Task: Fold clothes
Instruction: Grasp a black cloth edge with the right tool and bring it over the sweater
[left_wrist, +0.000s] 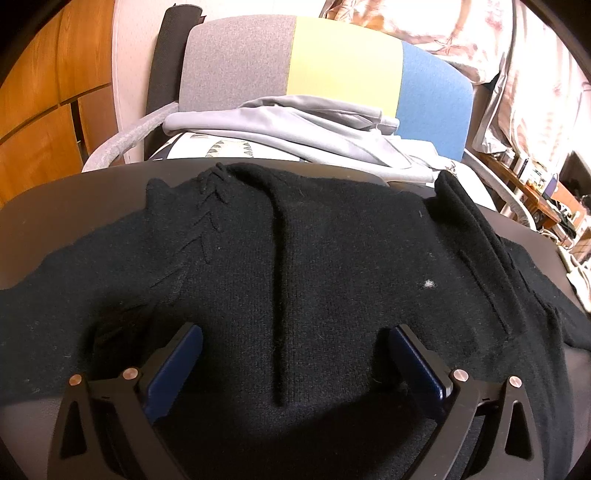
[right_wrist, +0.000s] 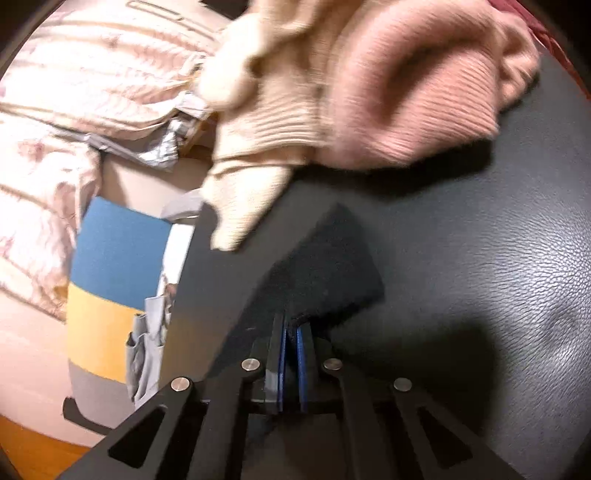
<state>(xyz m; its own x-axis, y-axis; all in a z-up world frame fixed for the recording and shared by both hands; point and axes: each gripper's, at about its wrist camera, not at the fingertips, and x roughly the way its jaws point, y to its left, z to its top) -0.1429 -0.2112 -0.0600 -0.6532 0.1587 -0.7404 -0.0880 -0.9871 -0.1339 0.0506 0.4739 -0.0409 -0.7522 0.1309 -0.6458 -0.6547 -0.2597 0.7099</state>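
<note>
Black sweater (left_wrist: 332, 266): spread flat across the dark table (left_wrist: 74, 206)
Left tool (left_wrist: 295, 354): fingers wide apart, poised over the sweater's middle
Right tool (right_wrist: 291, 332): pinched together on a black fabric corner (right_wrist: 332, 266)
Pink knit (right_wrist: 406, 92): bunched on the table's far edge
Chair (left_wrist: 295, 62): behind, with grey clothing (left_wrist: 295, 122)

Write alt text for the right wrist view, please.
The right gripper, jaws shut, pinches a corner of black knit fabric over a dark leather-textured table. A cream and pink ribbed sweater, blurred, lies at the table's far edge; a blue, yellow and grey chair back stands left.
</note>
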